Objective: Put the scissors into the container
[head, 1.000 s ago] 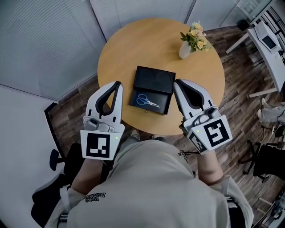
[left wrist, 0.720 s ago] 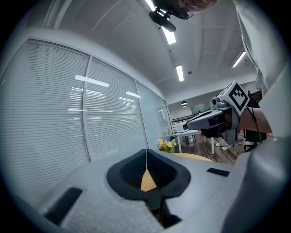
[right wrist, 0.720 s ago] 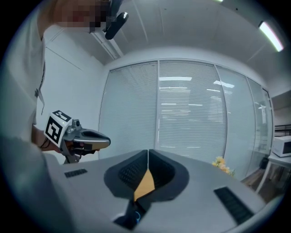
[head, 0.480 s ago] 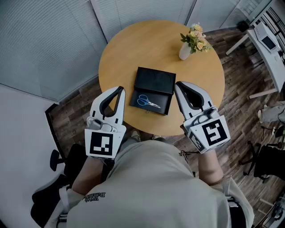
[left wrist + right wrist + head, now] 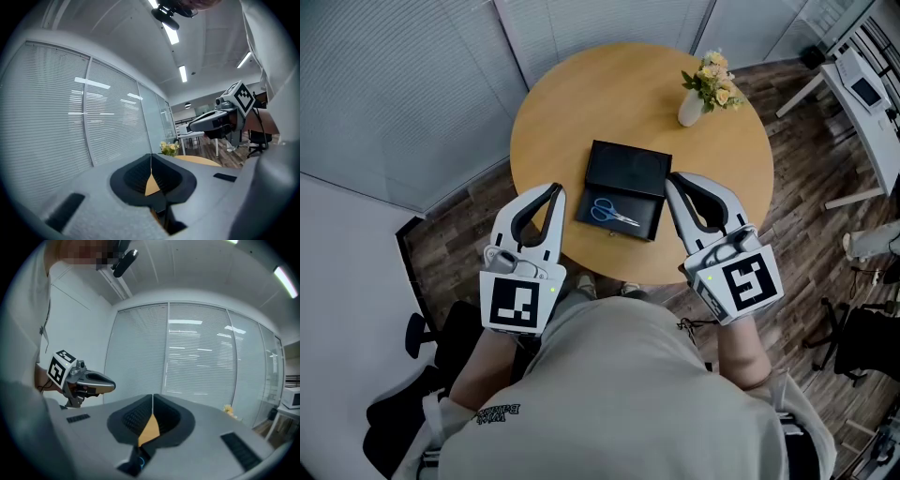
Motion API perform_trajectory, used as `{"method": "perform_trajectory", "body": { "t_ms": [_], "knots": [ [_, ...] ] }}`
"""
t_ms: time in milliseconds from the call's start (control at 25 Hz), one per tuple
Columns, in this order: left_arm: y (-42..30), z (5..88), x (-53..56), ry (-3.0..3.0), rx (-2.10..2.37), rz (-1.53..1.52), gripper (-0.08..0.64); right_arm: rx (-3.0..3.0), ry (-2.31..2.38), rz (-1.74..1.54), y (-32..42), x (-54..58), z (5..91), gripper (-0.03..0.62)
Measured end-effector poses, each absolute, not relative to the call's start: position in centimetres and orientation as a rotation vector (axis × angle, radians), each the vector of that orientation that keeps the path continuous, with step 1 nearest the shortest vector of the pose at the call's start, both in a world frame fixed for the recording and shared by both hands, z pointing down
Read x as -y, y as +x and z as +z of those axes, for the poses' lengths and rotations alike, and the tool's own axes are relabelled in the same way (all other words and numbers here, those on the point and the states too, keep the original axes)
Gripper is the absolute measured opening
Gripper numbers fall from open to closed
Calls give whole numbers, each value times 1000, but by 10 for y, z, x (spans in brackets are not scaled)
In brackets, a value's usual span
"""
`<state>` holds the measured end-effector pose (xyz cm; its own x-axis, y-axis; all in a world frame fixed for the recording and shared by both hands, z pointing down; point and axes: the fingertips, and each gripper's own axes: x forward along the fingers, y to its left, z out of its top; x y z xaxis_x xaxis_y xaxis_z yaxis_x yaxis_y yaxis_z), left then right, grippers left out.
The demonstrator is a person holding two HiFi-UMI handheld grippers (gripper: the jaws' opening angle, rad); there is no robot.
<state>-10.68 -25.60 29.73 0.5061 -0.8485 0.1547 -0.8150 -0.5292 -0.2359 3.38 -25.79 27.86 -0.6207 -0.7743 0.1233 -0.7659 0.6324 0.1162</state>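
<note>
Scissors (image 5: pixel 612 214): found lying in the black container (image 5: pixel 628 167) on the desk (image 5: pixel 581 94); task judged complete.
Left gripper (image 5: pixel 551 191): jaws closed, empty, held beside the container.
Right gripper (image 5: pixel 673 180): jaws likewise closed, empty.

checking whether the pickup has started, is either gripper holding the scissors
No, the scissors lie on the box, with the left gripper and right gripper shut and empty on either side.

Right gripper (image 5: pixel 152 398), fingers (image 5: pixel 136 416) together.
</note>
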Motion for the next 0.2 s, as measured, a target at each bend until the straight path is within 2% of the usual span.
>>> {"method": "perform_trajectory", "body": {
  "t_ms": [200],
  "knots": [
    [-109,299,255,-2611,-1441,-394,23,2683,1280,-70,32,257,282,34]
  ]
}}
